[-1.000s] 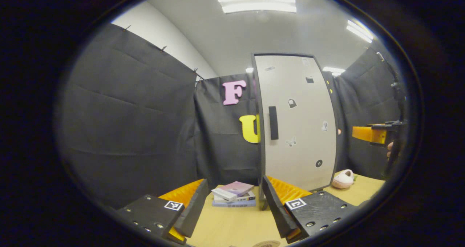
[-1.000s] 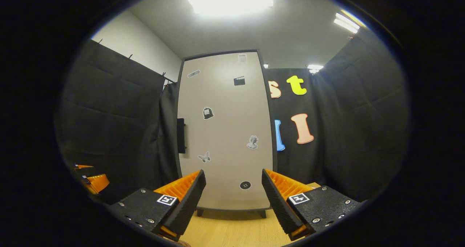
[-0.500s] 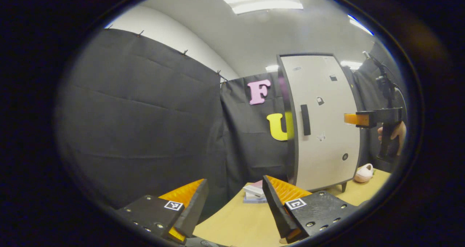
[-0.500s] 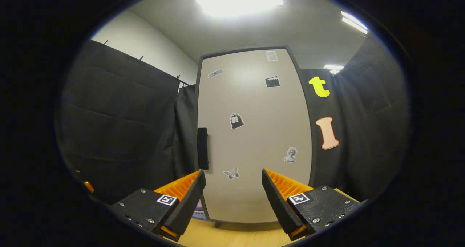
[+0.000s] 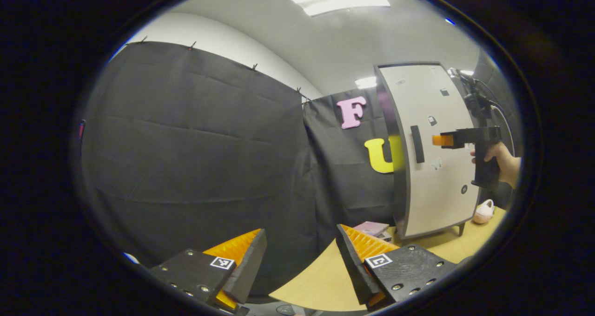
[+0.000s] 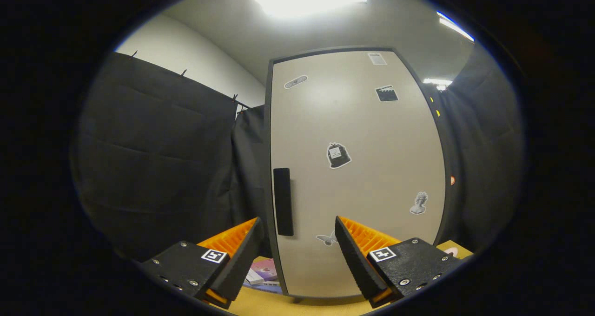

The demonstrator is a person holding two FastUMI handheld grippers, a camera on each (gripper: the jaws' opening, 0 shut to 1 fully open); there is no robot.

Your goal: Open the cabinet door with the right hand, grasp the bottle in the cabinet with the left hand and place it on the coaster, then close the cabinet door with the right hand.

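Pointing past the table's (image 5: pixel 320 283) matte wooden edge, the left gripper (image 5: pixel 302 260) holds its two ribbed, wedge-shaped fingers wide apart on nothing. Farther right stands the tall, flat, pale cabinet door (image 5: pixel 437 176), shut, with one dark bar handle (image 5: pixel 417 144). The right gripper (image 5: pixel 439 140) hovers before it, gripped by a hand (image 5: pixel 502 160). One stack of books (image 5: pixel 372 228) and one pink slipper (image 5: pixel 483 212) lie nearby.

From the right gripper view, its own gripper (image 6: pixel 297 246) gapes empty just short of the handle (image 6: pixel 283 201); five stickers dot the smooth door (image 6: pixel 362 186).

A light wooden table (image 5: pixel 325 279) carries the cabinet (image 5: pixel 437 167), stacked books (image 5: pixel 372 228) and a pink slipper (image 5: pixel 483 212).
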